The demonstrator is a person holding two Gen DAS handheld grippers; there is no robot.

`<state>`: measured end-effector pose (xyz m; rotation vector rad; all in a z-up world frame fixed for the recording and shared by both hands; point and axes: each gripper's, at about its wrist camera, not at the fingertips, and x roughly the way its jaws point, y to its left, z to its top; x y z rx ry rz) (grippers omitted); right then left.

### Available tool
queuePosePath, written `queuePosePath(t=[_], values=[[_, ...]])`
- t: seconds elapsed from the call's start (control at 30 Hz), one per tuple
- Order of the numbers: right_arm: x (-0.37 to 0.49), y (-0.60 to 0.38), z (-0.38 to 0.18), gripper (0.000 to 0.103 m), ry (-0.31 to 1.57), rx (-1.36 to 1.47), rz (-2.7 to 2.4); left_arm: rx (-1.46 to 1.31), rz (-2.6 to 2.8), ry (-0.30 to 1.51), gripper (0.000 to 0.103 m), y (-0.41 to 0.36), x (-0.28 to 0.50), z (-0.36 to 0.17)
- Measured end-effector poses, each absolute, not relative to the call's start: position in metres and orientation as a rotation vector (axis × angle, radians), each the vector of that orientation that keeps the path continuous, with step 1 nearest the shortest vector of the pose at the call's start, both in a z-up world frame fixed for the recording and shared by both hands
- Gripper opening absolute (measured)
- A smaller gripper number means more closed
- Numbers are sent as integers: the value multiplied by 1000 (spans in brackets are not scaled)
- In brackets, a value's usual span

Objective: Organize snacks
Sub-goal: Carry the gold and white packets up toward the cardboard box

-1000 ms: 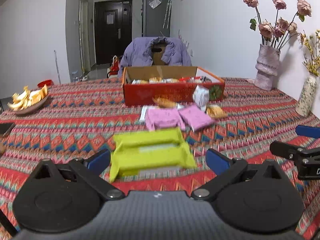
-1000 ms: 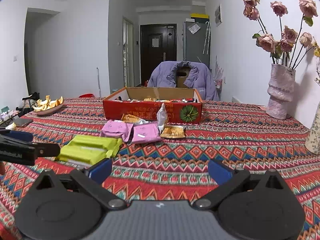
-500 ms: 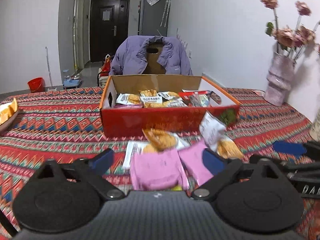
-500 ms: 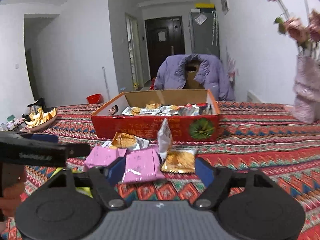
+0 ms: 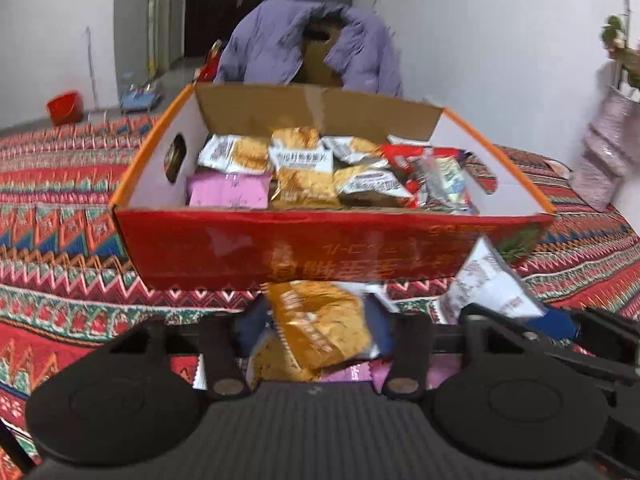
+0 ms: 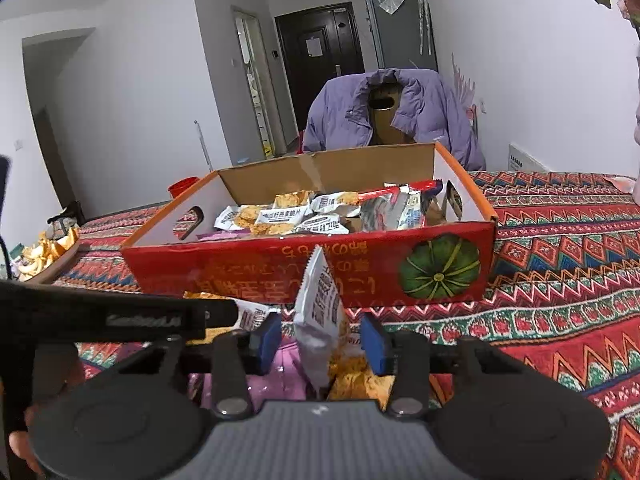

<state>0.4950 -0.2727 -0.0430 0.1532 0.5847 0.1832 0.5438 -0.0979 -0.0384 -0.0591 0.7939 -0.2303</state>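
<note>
A red cardboard box [image 5: 224,248] [image 6: 248,268] holds several snack packets on the patterned tablecloth. In front of it lie loose packets. My left gripper [image 5: 312,326] has its blue pads on both sides of an orange snack packet [image 5: 320,324], half closed around it; pink packets [image 5: 360,372] lie beneath. My right gripper [image 6: 320,340] straddles an upright white snack packet [image 6: 320,312], with gaps between pads and packet; orange [image 6: 360,384] and pink packets [image 6: 280,368] lie under it. The left gripper's body [image 6: 120,316] crosses the right wrist view.
A chair with a purple jacket [image 6: 392,116] stands behind the box. A plate of orange peel [image 6: 44,252] sits far left. A pale vase [image 5: 608,140] stands at the right. A red bucket [image 5: 64,106] is on the floor beyond.
Both grippers moved forward to the loose packets in front of the box and narrowed their jaws around one packet each. The green packets dropped out of view.
</note>
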Motion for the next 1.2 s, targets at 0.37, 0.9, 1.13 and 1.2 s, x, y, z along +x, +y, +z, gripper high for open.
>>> queuePosePath(t=[0.37, 0.9, 1.13, 1.2], values=[[481, -283, -34, 27, 525, 169, 165, -102, -219, 753, 1, -96, 528, -23], [361, -285, 34, 27, 421, 69, 163, -96, -251, 518, 1, -79, 391, 66], [290, -270, 47, 28, 395, 24, 205, -55, -318, 461, 1, -70, 316, 70], [280, -268, 44, 28, 397, 13, 205, -58, -328, 465, 7, -71, 320, 65]])
